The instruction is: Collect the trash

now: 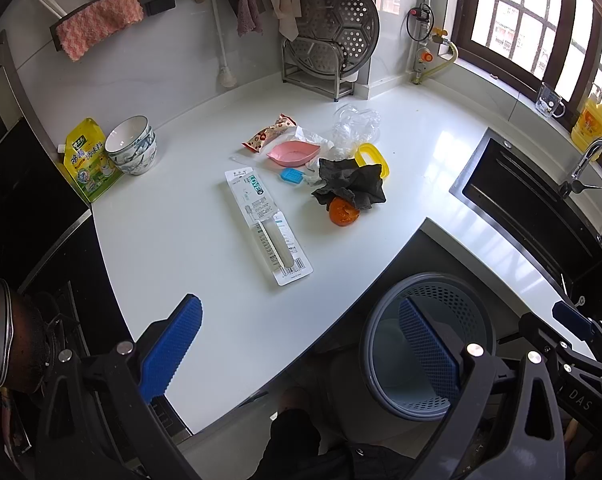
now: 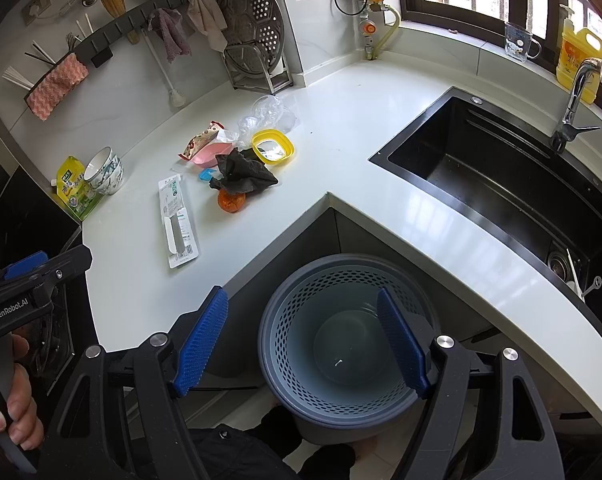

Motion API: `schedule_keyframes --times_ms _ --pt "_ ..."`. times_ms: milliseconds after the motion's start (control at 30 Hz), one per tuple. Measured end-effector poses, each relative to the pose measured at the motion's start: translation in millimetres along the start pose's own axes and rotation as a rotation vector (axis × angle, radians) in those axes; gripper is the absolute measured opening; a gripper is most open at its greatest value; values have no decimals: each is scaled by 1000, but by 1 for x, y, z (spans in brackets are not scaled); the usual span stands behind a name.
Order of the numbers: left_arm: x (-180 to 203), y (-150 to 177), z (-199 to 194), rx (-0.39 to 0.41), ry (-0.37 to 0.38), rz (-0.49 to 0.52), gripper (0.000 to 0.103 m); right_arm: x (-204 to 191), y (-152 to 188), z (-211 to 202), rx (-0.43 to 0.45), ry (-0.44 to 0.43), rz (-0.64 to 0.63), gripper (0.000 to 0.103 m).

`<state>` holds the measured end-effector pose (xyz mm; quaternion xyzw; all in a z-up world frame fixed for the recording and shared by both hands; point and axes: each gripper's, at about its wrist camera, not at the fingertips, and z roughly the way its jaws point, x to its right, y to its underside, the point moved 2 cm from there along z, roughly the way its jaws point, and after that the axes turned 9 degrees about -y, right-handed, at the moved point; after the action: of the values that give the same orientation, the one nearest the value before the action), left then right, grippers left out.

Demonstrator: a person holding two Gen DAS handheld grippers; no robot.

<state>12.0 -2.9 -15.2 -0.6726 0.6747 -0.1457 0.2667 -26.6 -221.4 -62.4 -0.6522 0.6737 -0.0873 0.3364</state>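
Observation:
A blue-grey perforated bin [image 2: 349,336] stands on the floor below the counter corner; it also shows in the left wrist view [image 1: 429,344]. On the white counter [image 1: 205,280] lie a toothbrush package [image 1: 267,226], a snack wrapper [image 1: 269,132], clear plastic [image 1: 355,124], a dark rag [image 1: 351,184] over an orange peel [image 1: 343,212], a pink dish [image 1: 297,154] and a yellow lid [image 1: 375,158]. My left gripper [image 1: 297,348] is open and empty above the counter edge. My right gripper [image 2: 305,344] is open and empty above the bin.
A black sink [image 2: 501,184] with a tap lies on the right. Stacked bowls [image 1: 135,146] and a yellow pouch [image 1: 89,160] stand at the left. A steamer rack [image 1: 333,40] is at the back wall. A stove with a pot [image 1: 9,340] is at the far left.

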Motion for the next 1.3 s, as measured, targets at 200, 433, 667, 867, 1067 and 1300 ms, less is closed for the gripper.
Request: schedule_keyframes --times_ms 200,433,667,867,1067,1300 --pt "3 0 -1 -3 3 -3 97 1 0 -1 0 0 0 74" --pt "5 -1 0 0 1 -3 97 2 -1 -3 5 3 -1 74" --pt "-4 -3 -1 2 2 -5 97 3 -1 -3 5 4 0 74" --pt "-4 -4 -1 3 2 -4 97 3 0 -3 5 3 0 74" --pt "-3 -8 -2 4 2 -3 97 4 0 -4 8 4 -1 74" --pt "-5 -2 -3 7 2 -7 97 7 0 -6 9 4 1 74"
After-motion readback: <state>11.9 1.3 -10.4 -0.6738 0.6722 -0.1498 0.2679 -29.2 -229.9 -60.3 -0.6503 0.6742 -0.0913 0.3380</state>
